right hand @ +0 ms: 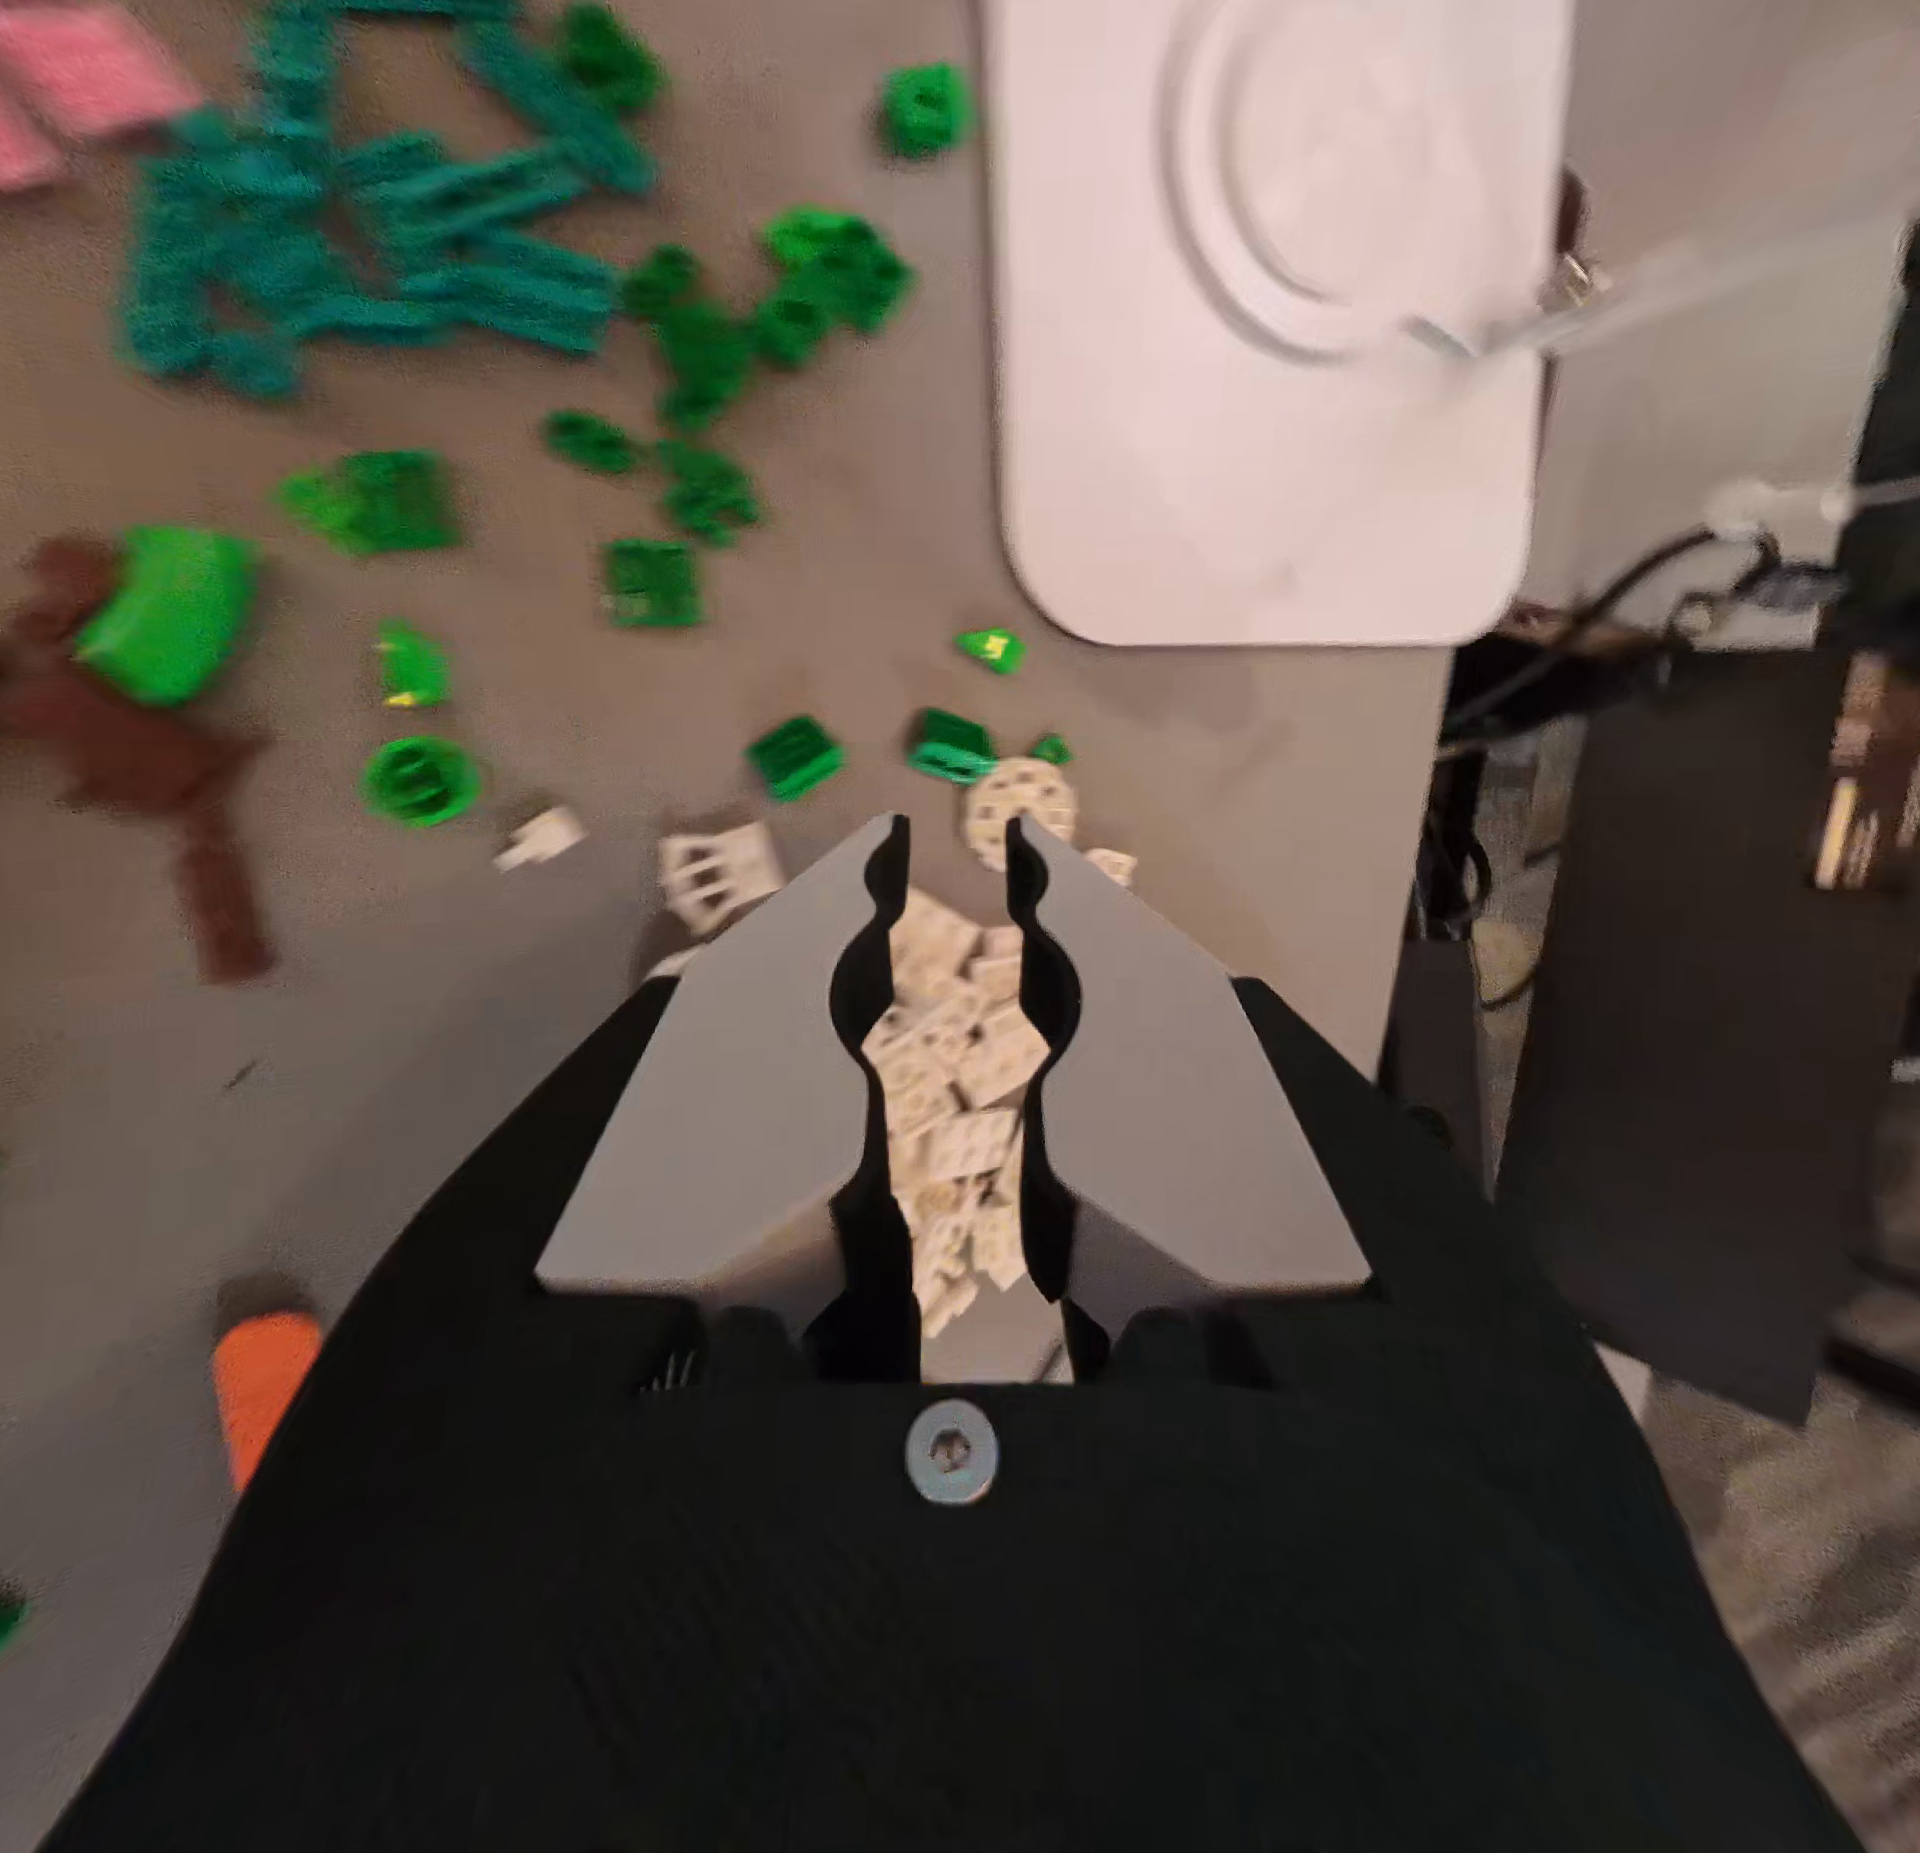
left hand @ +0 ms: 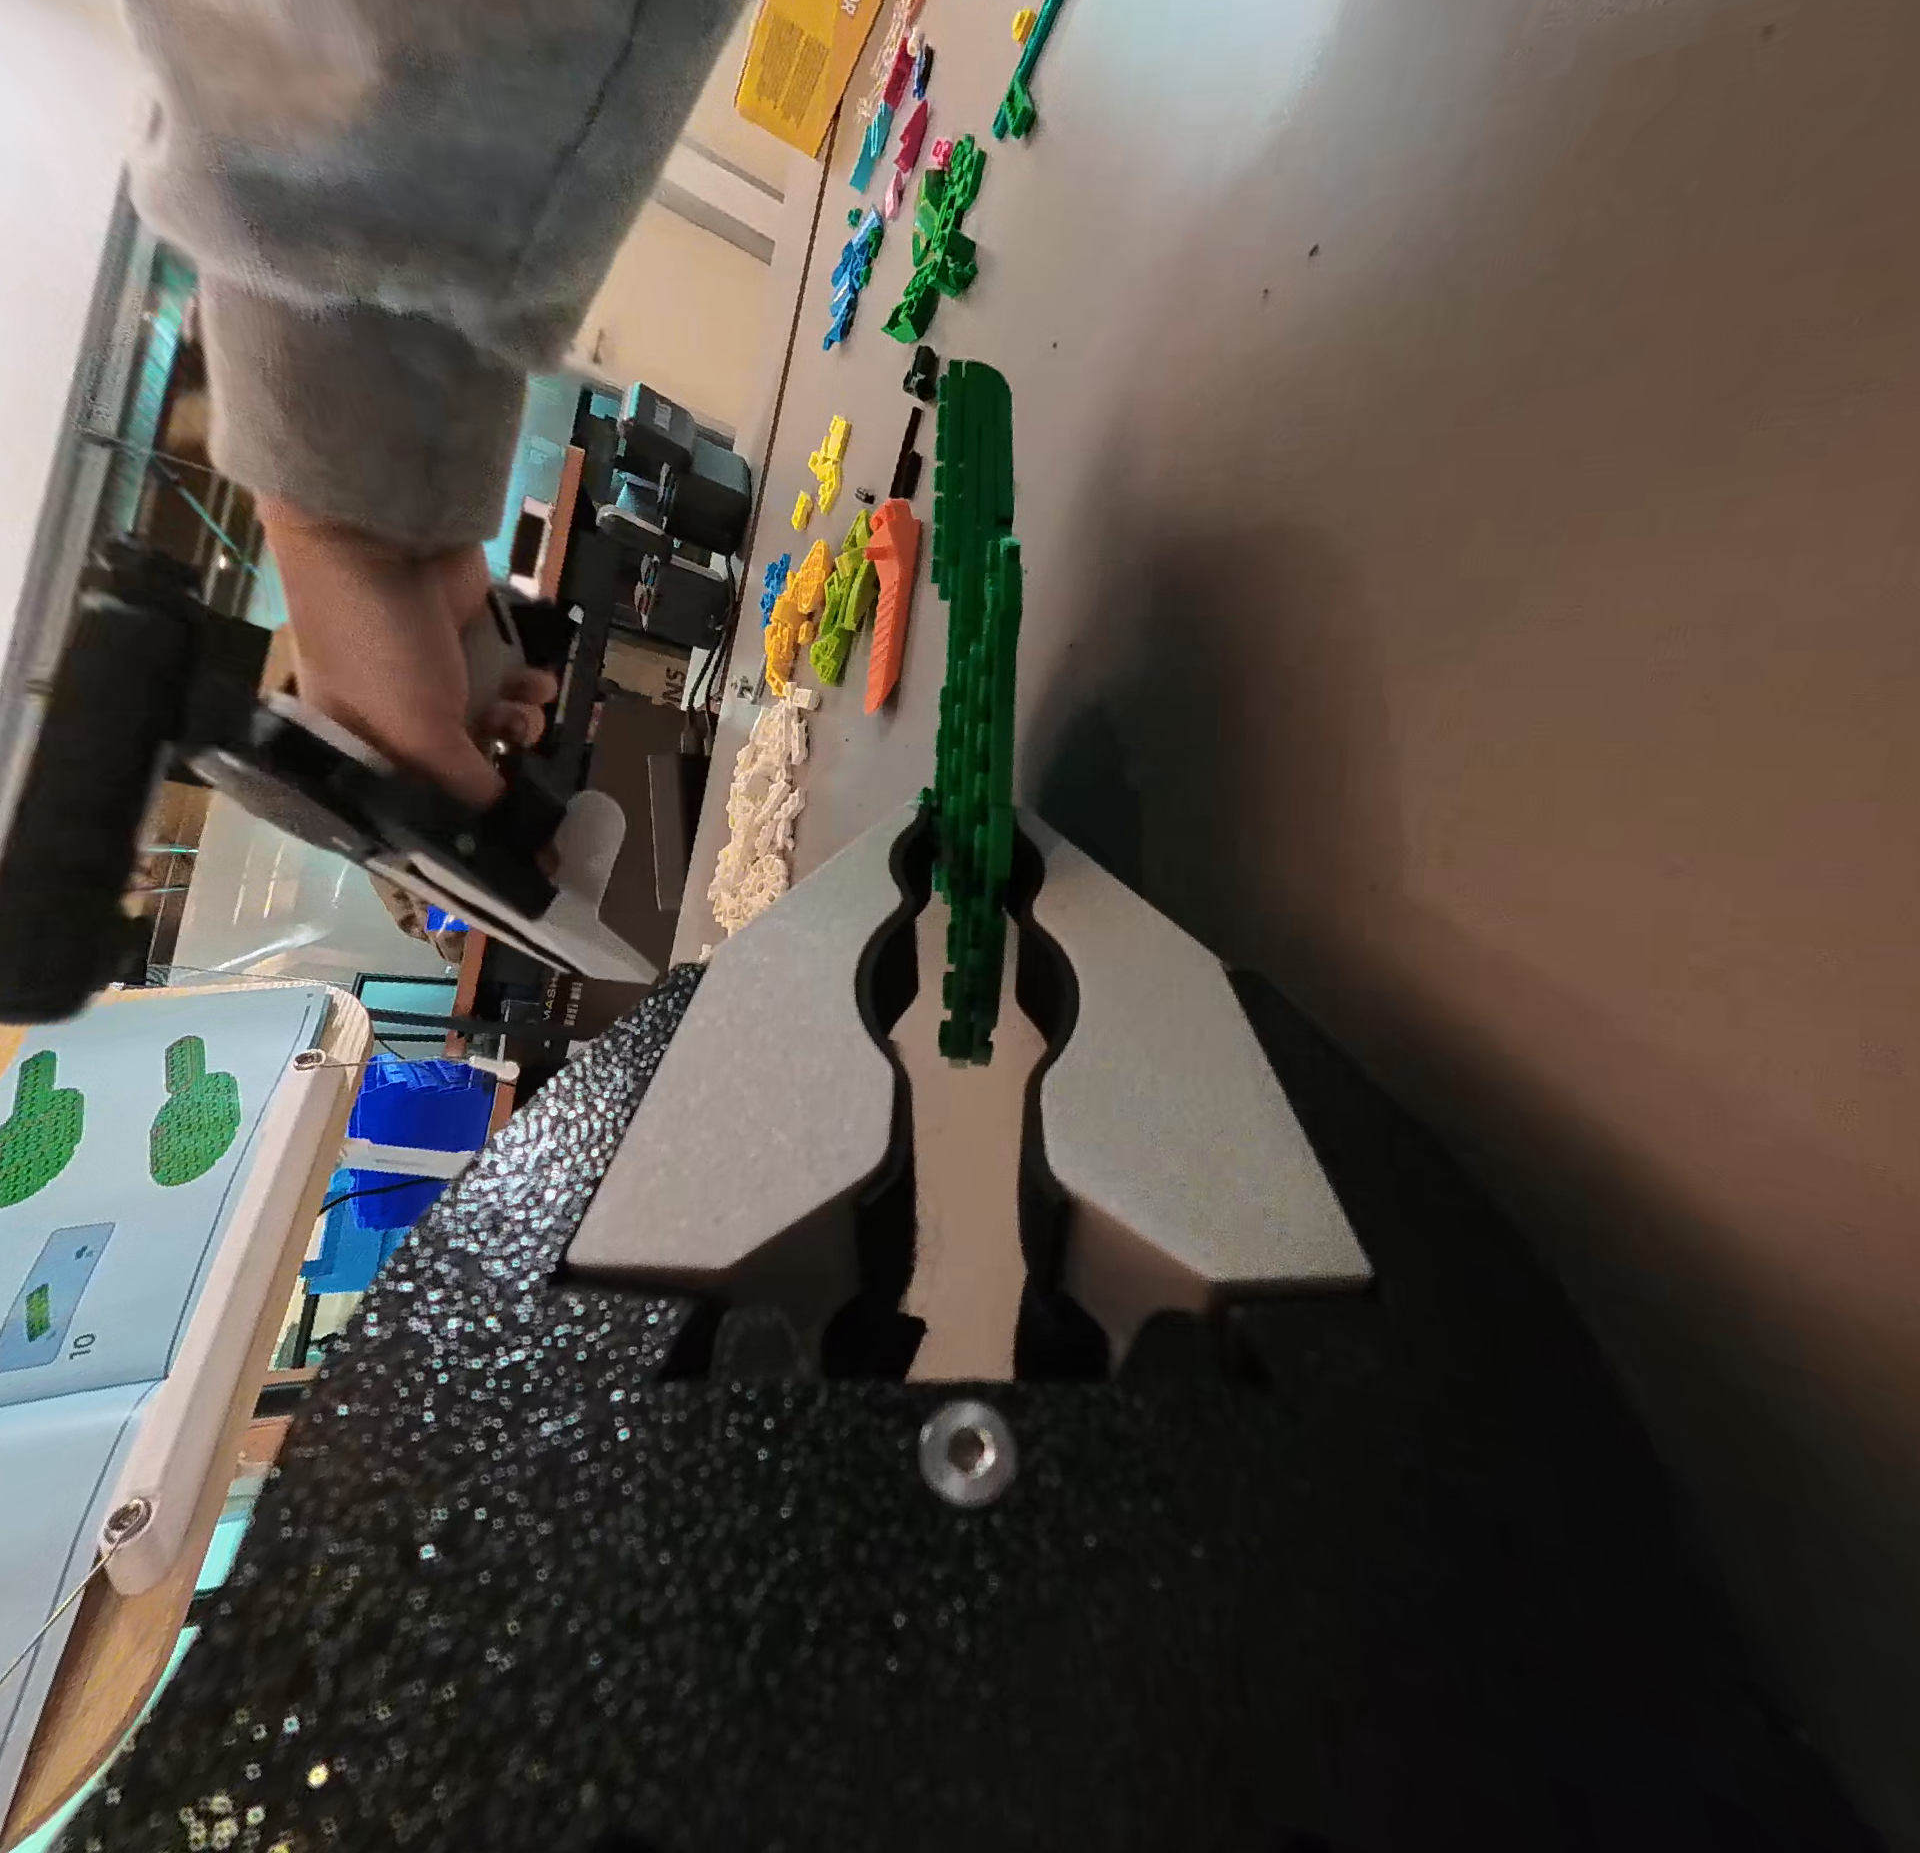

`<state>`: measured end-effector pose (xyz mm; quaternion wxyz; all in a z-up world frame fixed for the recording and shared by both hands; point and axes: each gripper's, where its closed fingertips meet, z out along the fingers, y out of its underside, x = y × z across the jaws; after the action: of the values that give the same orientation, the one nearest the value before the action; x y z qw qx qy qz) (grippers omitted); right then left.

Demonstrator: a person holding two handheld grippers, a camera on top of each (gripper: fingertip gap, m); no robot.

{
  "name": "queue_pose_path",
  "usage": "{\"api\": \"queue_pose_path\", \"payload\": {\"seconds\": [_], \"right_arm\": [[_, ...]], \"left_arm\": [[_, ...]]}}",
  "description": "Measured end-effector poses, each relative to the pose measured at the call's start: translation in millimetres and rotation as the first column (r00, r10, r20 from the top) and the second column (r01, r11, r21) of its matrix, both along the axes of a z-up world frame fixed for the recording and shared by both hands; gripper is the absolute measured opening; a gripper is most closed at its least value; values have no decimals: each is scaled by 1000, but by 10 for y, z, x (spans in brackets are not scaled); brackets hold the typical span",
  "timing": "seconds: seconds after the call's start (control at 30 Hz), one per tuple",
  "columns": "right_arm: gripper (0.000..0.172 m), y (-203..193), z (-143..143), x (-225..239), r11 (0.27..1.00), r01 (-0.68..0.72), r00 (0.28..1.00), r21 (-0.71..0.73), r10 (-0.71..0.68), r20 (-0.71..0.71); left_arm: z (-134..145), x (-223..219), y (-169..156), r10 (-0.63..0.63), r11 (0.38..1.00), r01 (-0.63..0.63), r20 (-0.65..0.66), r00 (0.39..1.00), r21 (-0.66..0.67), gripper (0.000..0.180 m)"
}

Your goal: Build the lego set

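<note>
My left gripper [left hand: 971, 816] is shut on a long dark green studded plate [left hand: 977, 660]. I see the plate edge-on, and it reaches forward past the fingertips over the grey table [left hand: 1351, 453]. My right gripper [right hand: 956, 827] is open, with a clear gap between the tips and nothing in it. It hangs over a pile of white bricks [right hand: 956, 1076], next to a round white piece [right hand: 1003, 801]. In the left wrist view a hand holds the right gripper [left hand: 603, 920] near that white pile [left hand: 764, 806].
Green [right hand: 717, 349], teal [right hand: 364, 245], brown [right hand: 156, 764] and orange [right hand: 260, 1377] pieces lie scattered. A white pad [right hand: 1268, 349] lies at the back near the table's right edge [right hand: 1423, 868]. An instruction booklet [left hand: 125, 1180] and a yellow box [left hand: 821, 27] show in the left wrist view. Spacing between my two grippers at the tips: around 25 centimeters.
</note>
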<state>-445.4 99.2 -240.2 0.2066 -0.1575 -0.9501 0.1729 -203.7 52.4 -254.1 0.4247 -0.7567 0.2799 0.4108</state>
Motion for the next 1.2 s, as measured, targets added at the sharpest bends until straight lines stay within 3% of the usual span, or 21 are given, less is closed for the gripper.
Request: {"api": "queue_pose_path", "payload": {"seconds": [0.13, 0.3, 0.7, 0.8, 0.97, 1.1, 1.2], "right_arm": [[16, 56, -146, -319, 978, 194, 976, -70, -186, 110], [19, -1, -302, -392, 882, 453, 839, -129, -373, 397], [14, 40, -385, -406, 885, 465, 806, -29, -410, 426], [3, 68, -392, -428, 894, 447, 826, -14, -407, 390], [2, 26, -285, -440, 930, 360, 896, -73, -323, 304], [2, -150, -49, -196, 969, 142, 974, -202, -100, 205], [2, -277, 109, 262, 959, -109, 984, -263, 142, 109]], "left_arm": [[3, -3, -6, 2, 1000, -2, 0, 1000, 2, 10], [2, -3, -6, 1, 1000, -1, 1, 1000, 1, 10], [-1, 8, -7, -4, 1000, 4, -2, 1000, -2, 10], [-2, 8, -8, -5, 1000, 5, -4, 1000, -3, 9], [-4, 4, -12, -3, 1000, 3, -5, 1000, -4, 10], [-5, 2, -11, -2, 1000, 2, -5, 1000, -4, 10], [2, -24, -19, 13, 1000, -13, 1, 1000, 1, 10]]}}
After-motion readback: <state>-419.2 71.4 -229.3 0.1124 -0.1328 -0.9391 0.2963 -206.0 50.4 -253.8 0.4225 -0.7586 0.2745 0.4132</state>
